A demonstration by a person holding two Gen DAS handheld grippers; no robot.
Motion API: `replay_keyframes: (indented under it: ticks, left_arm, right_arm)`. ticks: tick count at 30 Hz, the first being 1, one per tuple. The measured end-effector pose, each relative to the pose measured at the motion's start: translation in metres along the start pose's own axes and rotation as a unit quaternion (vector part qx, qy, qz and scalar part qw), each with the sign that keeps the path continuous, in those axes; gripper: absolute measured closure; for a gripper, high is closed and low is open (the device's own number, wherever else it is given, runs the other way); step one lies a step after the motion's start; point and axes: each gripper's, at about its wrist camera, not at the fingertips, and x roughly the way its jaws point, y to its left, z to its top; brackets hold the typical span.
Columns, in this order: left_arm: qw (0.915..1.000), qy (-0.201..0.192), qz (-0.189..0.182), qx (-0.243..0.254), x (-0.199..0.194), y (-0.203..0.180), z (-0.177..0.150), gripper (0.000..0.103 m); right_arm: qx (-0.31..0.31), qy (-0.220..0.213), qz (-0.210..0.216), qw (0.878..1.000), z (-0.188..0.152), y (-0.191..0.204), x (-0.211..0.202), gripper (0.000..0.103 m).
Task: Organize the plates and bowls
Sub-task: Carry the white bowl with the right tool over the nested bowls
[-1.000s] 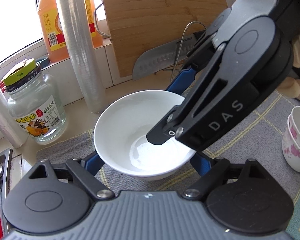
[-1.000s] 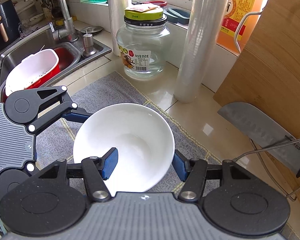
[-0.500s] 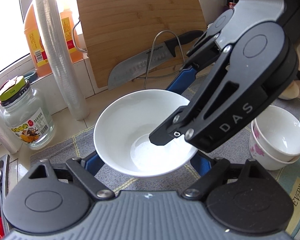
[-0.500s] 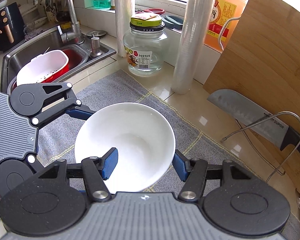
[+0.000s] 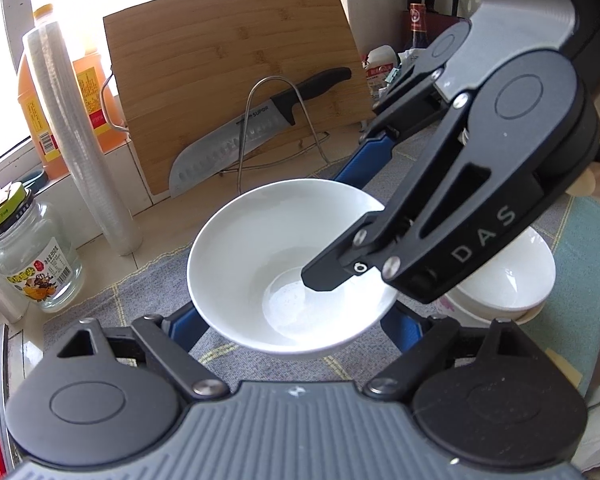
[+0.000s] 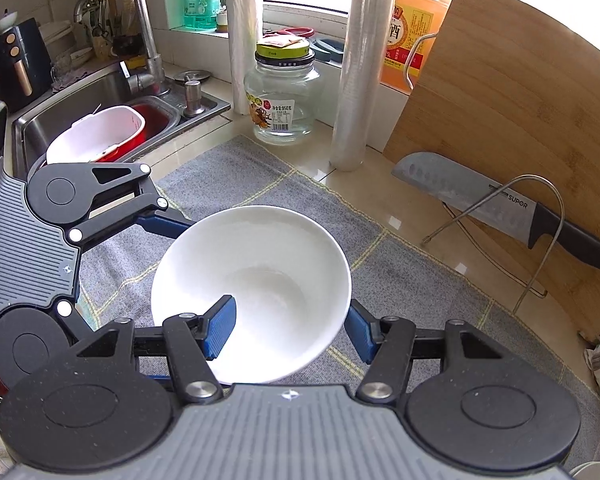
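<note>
A plain white bowl (image 6: pixel 260 264) hangs in the air above the grey mat (image 6: pixel 240 176), carried by both grippers. My right gripper (image 6: pixel 288 330) is shut on it, one blue pad inside the bowl and the other against its outer wall. My left gripper (image 5: pixel 292 332) spans the bowl from the near side, a blue finger (image 5: pixel 180 328) pressed to each outer flank. In the left wrist view the right gripper reaches in from the upper right. A stack of white bowls (image 5: pixel 512 280), the lower one flowered, stands on the mat just right of the carried bowl.
A bamboo cutting board (image 5: pixel 236 80) leans on the back wall, with a knife (image 5: pixel 236 140) on a wire rack before it. A glass jar (image 6: pixel 282 100), a roll of cling film (image 6: pixel 356 80) and an orange oil bottle (image 5: pixel 36 112) line the back. The sink (image 6: pixel 100 136) lies left.
Both grippers carried the white bowl to the right along the counter and slightly up. The jar and film roll slid left in view, and the bowl stack came closer.
</note>
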Motion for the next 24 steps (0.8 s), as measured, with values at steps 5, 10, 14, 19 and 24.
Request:
replay_keyframes:
  ticks: [5,10,14,19,24]
  left_arm:
    - [0.9999,0.001,-0.009,0.01,-0.003,-0.015,0.004,0.013]
    - [0.9995,-0.003,-0.022,0.022,-0.006,-0.031,0.011,0.013]
    - [0.9987,-0.006,-0.033,0.039,-0.008,-0.048,0.018,0.013]
    - [0.9971,-0.013,-0.052,0.054,-0.007,-0.067,0.025,0.013]
    - [0.9954,-0.014,-0.07,0.064,-0.005,-0.083,0.029,0.013]
  right_arm:
    - [0.008,-0.003,-0.005,1.0,-0.014,-0.003,-0.015,0.038]
    - [0.02,-0.008,-0.018,1.0,-0.03,-0.006,-0.033,0.038]
    - [0.03,-0.011,-0.032,0.999,-0.043,-0.01,-0.048,0.038]
    - [0.046,-0.013,-0.05,0.998,-0.059,-0.016,-0.064,0.038]
    - [0.059,-0.01,-0.066,0.996,-0.075,-0.022,-0.075,0.038]
